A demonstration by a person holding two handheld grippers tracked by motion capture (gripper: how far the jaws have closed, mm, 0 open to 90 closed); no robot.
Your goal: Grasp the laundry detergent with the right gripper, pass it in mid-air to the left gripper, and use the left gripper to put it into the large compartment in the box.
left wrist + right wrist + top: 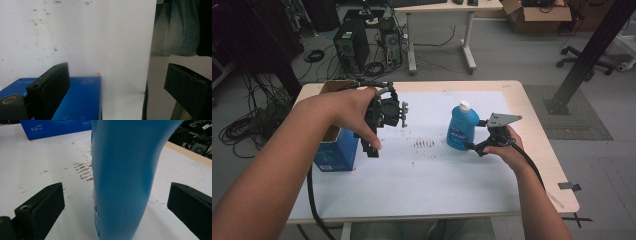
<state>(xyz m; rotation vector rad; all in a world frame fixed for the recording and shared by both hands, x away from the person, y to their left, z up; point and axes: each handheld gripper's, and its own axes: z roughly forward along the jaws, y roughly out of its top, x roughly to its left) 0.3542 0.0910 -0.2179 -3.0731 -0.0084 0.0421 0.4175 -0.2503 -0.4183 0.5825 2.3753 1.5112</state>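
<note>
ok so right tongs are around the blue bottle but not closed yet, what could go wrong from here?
1. The blue bottle stands upright, tall and narrow; the open right tongs straddle it, so if one jaw touches first it might tip.
2. Its sides look smooth and curved, so it may slip once gripped.
3. The left tongs hang open just above the blue box; lowering them could bump it.

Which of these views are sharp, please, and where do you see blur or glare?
High view: evenly lit, fairly sharp, the blue bottle and blue box clear. Right gripper view: the bottle looms close, soft-edged. Left gripper view: the white sheet is bright and washed out, the box blurry.
</note>
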